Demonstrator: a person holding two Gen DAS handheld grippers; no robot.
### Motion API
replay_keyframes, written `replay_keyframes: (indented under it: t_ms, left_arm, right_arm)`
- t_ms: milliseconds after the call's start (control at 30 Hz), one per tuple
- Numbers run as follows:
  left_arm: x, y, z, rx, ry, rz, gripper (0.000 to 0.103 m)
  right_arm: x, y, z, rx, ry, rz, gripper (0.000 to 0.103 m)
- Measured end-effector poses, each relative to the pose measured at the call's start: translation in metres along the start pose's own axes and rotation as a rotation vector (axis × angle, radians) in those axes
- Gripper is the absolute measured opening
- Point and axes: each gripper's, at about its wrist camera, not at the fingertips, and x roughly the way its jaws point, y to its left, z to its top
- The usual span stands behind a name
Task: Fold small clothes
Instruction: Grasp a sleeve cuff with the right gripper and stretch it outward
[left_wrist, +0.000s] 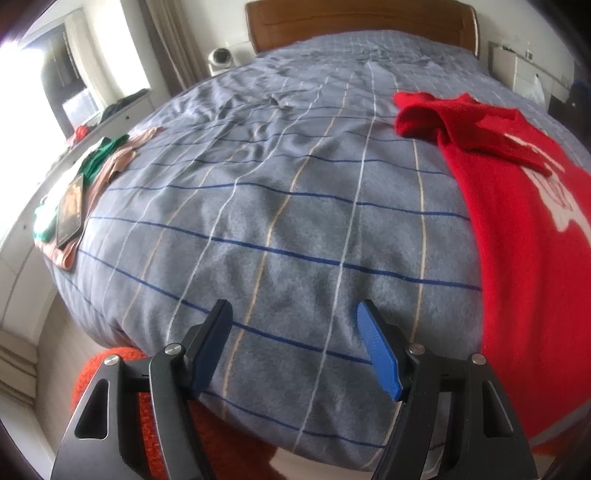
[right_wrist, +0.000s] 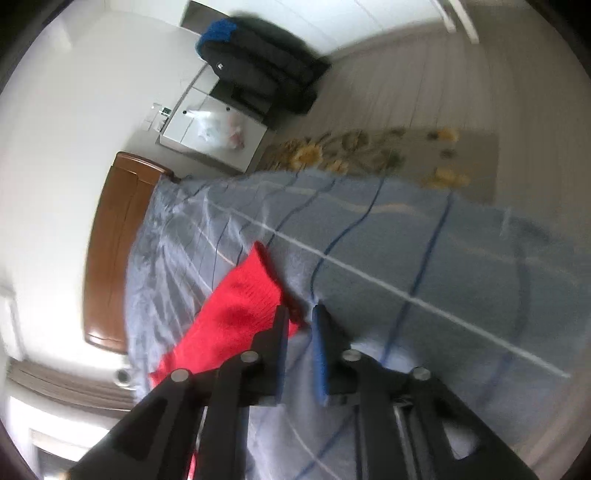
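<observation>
Broadly, the left gripper (left_wrist: 295, 314) hangs with its blue-padded jaws spread wide over the grey-blue checked bedspread (left_wrist: 258, 206), holding nothing. At three o'clock in its view the red knitted sweater with white lettering (left_wrist: 517, 221) lies spread on the bed. At nine o'clock a heap of green and pink small clothes (left_wrist: 99, 166) sits at the bed's edge. The right gripper (right_wrist: 300, 314) is tilted, jaws narrowly parted and empty, tips just beside the sweater's hem.
</observation>
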Motion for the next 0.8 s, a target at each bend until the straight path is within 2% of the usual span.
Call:
replay_keyframes:
  t_ms: [100, 200, 267, 333, 400, 433, 533, 600, 667, 733, 800]
  left_arm:
    - [-0.001, -0.007, -0.001, 0.02, -0.006, 0.018, 0.072]
    - [-0.009, -0.01, 0.002, 0.048, -0.014, 0.003, 0.072]
    - [-0.022, -0.009, 0.008, 0.072, -0.03, -0.021, 0.072]
    - [-0.036, -0.008, 0.018, 0.097, -0.05, -0.051, 0.072]
    - [-0.054, -0.011, 0.038, 0.134, -0.095, -0.106, 0.075]
    - [-0.063, -0.017, 0.05, 0.164, -0.124, -0.134, 0.08]
    - [-0.076, -0.059, 0.084, 0.328, -0.171, -0.249, 0.084]
    - [-0.079, -0.104, 0.101, 0.495, -0.209, -0.326, 0.084]
    - [-0.076, -0.15, 0.108, 0.669, -0.282, -0.35, 0.084]
    - [-0.062, -0.182, 0.115, 0.773, -0.263, -0.358, 0.084]
    - [-0.039, -0.211, 0.124, 0.84, -0.202, -0.377, 0.083]
  right_arm:
    - [-0.004, 0.031, -0.006, -0.118, -0.011, 0.054, 0.017]
    - [0.009, 0.061, -0.015, -0.248, 0.024, 0.107, 0.019]
    - [0.027, 0.064, -0.02, -0.299, 0.055, 0.054, 0.027]
    - [0.04, 0.049, -0.023, -0.287, 0.069, -0.037, 0.027]
    - [0.035, 0.032, -0.028, -0.247, 0.064, -0.043, 0.026]
    - [0.028, 0.031, -0.032, -0.249, 0.052, -0.049, 0.026]
    - [0.008, 0.039, -0.049, -0.315, 0.042, -0.031, 0.027]
    - [-0.005, 0.046, -0.065, -0.366, 0.042, -0.009, 0.031]
    - [-0.016, 0.054, -0.085, -0.424, 0.031, 0.007, 0.037]
    - [-0.018, 0.057, -0.102, -0.471, 0.032, 0.009, 0.037]
    - [-0.014, 0.055, -0.119, -0.496, 0.04, 0.002, 0.037]
